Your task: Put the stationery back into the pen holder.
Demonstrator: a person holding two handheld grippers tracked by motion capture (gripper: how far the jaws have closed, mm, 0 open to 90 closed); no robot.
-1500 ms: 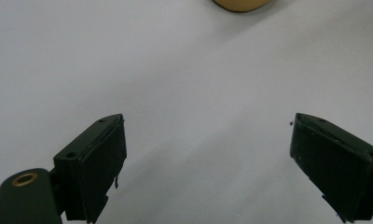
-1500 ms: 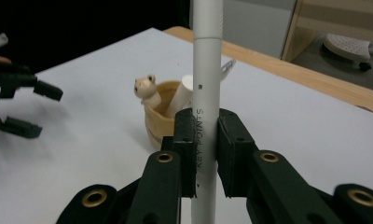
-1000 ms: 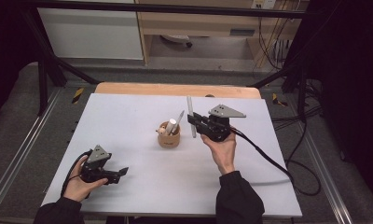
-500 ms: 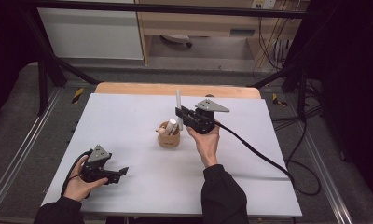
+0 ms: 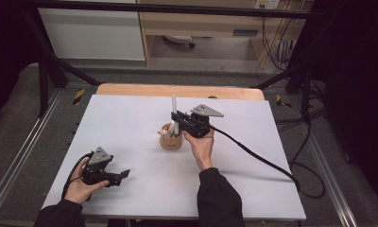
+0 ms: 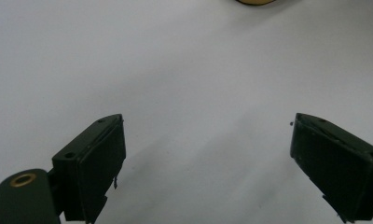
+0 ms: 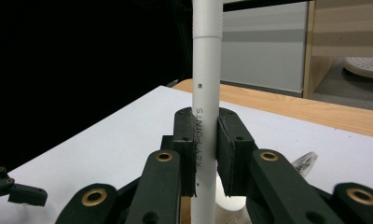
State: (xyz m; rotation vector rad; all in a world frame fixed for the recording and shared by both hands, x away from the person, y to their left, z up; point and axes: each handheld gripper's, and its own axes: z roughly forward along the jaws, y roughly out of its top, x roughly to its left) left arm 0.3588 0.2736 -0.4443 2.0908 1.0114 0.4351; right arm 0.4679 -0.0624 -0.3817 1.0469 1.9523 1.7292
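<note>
A white pen (image 5: 174, 105) stands upright with my right gripper (image 5: 176, 117) shut on its barrel, just above a small wooden cup (image 5: 171, 141) in the middle of the table. In the right gripper view the pen (image 7: 206, 88) is pinched between both pads of my right gripper (image 7: 206, 156), and its lower end is hidden behind the jaws. Other pens lean in the cup. My left gripper (image 5: 123, 175) rests on the white table (image 5: 253, 142) at the front left, held by a hand. In its own view my left gripper (image 6: 208, 163) is open, with bare table between the jaws.
The cup's edge (image 6: 254, 2) shows at the top of the left gripper view. A black cable (image 5: 262, 158) trails from the right gripper across the table's right half. A wooden strip (image 5: 177, 90) borders the far edge, with a cabinet and shelves beyond.
My right gripper has carried the pen leftward and down, from right of the cup to just over it, and the pen now stands upright. The left gripper has stayed put.
</note>
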